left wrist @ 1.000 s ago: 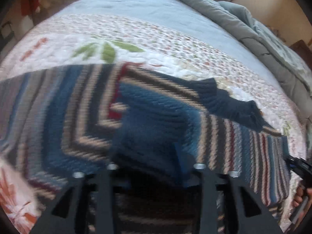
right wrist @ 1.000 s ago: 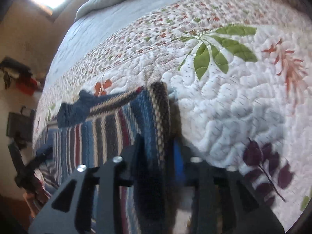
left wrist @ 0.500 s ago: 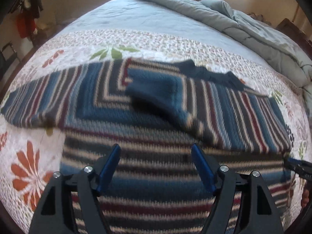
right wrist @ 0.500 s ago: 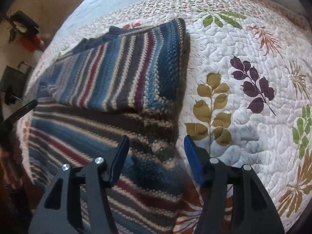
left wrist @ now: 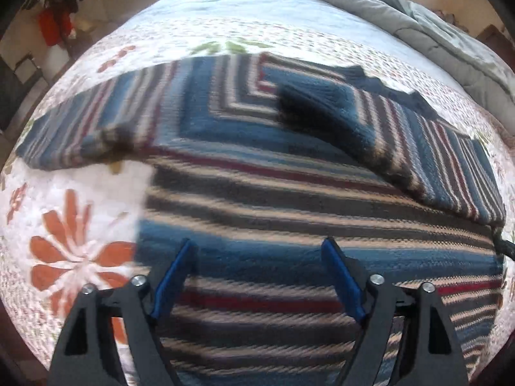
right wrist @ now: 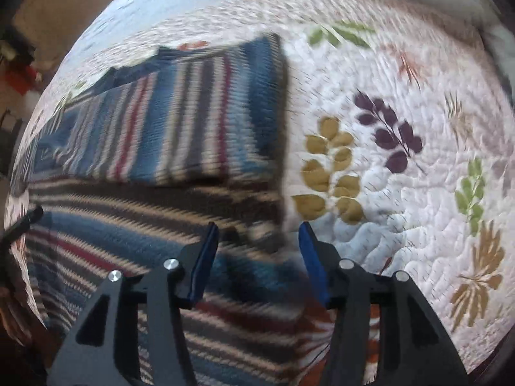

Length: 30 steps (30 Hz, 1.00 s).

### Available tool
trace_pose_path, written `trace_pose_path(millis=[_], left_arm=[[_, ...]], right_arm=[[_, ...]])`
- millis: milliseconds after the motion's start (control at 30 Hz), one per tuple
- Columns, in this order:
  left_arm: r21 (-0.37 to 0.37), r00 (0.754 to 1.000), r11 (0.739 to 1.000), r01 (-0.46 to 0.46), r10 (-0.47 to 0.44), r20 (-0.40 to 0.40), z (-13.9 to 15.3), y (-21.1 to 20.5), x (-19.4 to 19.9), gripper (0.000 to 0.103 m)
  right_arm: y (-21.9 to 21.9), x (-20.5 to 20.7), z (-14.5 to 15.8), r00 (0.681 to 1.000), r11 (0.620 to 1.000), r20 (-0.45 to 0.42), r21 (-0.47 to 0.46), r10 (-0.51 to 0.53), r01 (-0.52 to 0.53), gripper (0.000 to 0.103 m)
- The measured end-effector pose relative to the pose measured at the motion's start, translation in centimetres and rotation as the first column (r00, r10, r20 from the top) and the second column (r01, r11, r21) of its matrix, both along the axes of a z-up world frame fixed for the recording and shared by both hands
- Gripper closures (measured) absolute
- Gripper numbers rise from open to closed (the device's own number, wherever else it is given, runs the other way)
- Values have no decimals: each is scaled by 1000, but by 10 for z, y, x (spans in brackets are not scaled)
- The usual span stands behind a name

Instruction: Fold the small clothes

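Note:
A striped knit sweater [left wrist: 273, 186] in blue, grey, cream and red lies flat on the quilted bed. Its right sleeve [left wrist: 418, 141] is folded across the chest, and its left sleeve [left wrist: 83, 135] stretches out to the left. My left gripper [left wrist: 257, 251] is open and empty, hovering over the sweater's lower body. In the right wrist view the folded sleeve [right wrist: 180, 122] lies on the sweater's body [right wrist: 135, 234]. My right gripper [right wrist: 257, 234] is open and empty above the sweater's right edge.
The floral quilt [right wrist: 402, 160] covers the bed, with bare quilt to the right of the sweater and at its left [left wrist: 74, 241]. A grey duvet [left wrist: 434, 22] is bunched at the far right. Furniture and red items [left wrist: 54, 25] stand beyond the bed's left side.
Both grippers let go of the sweater, opened, and pulled back toward the near edge. The right sleeve now lies folded over the chest.

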State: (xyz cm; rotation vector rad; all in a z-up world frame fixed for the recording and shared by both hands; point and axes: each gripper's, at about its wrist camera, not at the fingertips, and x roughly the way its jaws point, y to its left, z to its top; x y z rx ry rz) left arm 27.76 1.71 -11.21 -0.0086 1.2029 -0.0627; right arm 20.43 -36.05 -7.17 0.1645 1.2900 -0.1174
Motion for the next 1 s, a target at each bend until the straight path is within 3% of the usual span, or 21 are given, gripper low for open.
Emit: trace_pose_path(millis=[167,300,500,600,733,933,1000], left_arm=[[-4,994,994,-110,110,-4,11,63,15,19],[-44,969,968,-247,246,-27,16,127,37,19],[56,930,930,-363,365,-36,19,214,75,19],[79,914,919,-386,393,-102,5,252,90,19],[-20,903,911,-413,406,-142,-6,284,102,19],[-148,897,888,-435,413,-158,-14,315,113,19],[-203,891,870,-450,422,-164,-16,327,117,19]], right_arm=[[55,-3,9,991,991,12,19,132,-132,46],[100,-4,2,967,966,-4,31,256,-256,43],[151,6,-20,931,933,-63,38,360,-359,43],[163,17,-30,931,933,-78,68,357,-353,39],[181,31,-29,934,935,-53,58,354,-351,38],[220,49,-30,916,911,-41,128,400,-392,40],[229,54,-31,910,906,-38,120,412,-405,40]])
